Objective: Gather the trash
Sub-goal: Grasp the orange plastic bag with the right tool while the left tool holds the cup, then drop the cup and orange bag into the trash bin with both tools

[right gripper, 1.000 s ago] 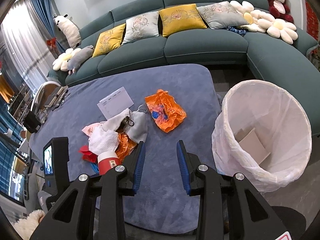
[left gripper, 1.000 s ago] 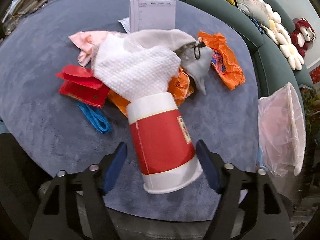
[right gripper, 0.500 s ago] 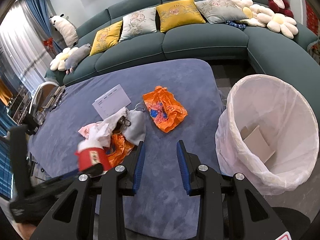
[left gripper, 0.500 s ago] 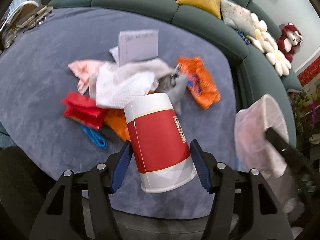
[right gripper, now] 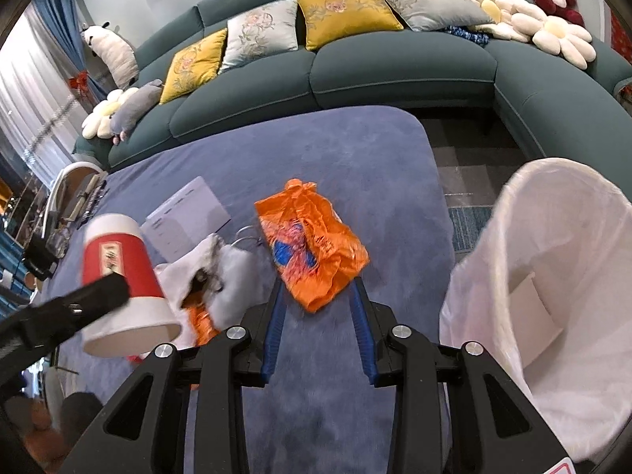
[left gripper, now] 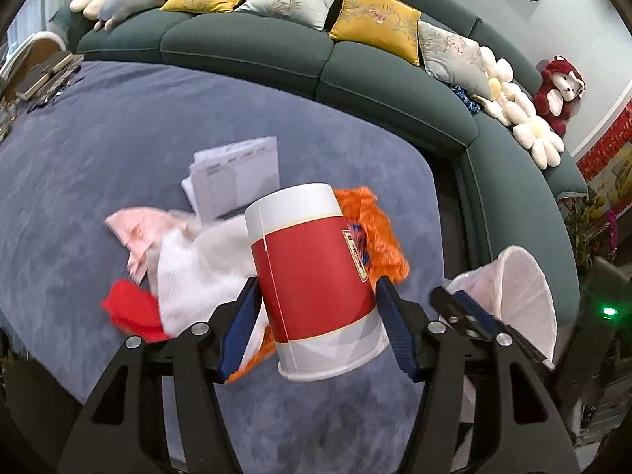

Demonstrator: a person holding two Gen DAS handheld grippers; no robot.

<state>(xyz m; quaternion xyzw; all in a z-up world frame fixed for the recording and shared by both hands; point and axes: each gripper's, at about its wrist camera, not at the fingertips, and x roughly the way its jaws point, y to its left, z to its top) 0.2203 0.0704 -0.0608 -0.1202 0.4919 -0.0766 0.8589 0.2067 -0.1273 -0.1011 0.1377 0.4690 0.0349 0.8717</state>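
Observation:
My left gripper (left gripper: pixel 316 316) is shut on a red and white paper cup (left gripper: pixel 312 280) and holds it above the blue table; the cup also shows in the right wrist view (right gripper: pixel 118 272) at the left. Below it lie a white tissue (left gripper: pixel 197 272), pink paper (left gripper: pixel 142 229), red paper (left gripper: pixel 130 308) and an orange plastic bag (right gripper: pixel 312 245). My right gripper (right gripper: pixel 318 308) is open and empty, just in front of the orange bag. A white-lined trash bin (right gripper: pixel 553 276) stands at the right, with cardboard inside.
White printed paper (left gripper: pixel 237 177) lies behind the pile. A grey cloth with a black clip (right gripper: pixel 233 272) lies beside the orange bag. A green sofa (right gripper: pixel 355 63) with cushions curves around the blue table (right gripper: pixel 335 146). Items sit at the table's far left edge (left gripper: pixel 39 79).
My left gripper closed on the cup and lifted it off the pile, moving up and toward the bin. The right gripper moved a little forward toward the orange bag.

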